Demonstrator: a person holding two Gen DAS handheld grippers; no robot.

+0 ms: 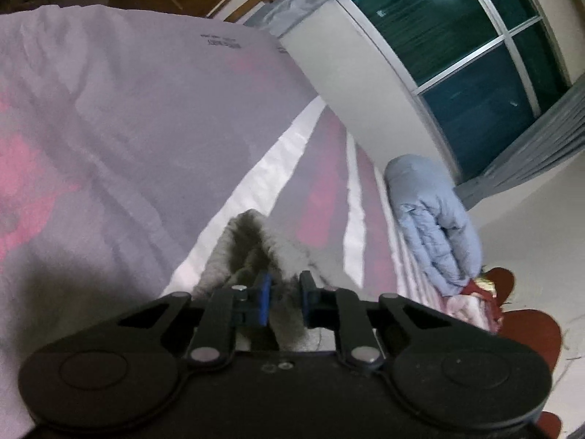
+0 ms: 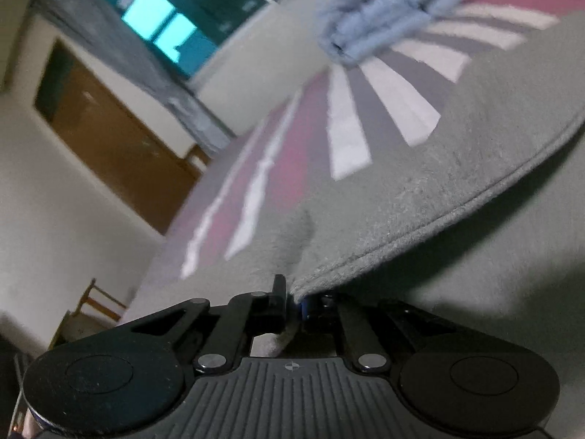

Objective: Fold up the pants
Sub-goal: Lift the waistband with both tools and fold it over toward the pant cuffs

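Right wrist: pants (image 2: pixel 420 197) hide bedspread (image 2: pixel 292 128); blue quilt (image 2: pixel 384 11) beyond.

Pants (image 2: pixel 402 201) on bed (image 1: pixel 128 128)

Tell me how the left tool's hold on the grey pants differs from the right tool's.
The left tool has a bunched wad of the grey pants between parted blue pads. The right tool is pinched nearly closed on a thin stitched edge, with the fabric spreading flat. Both grip the same garment.
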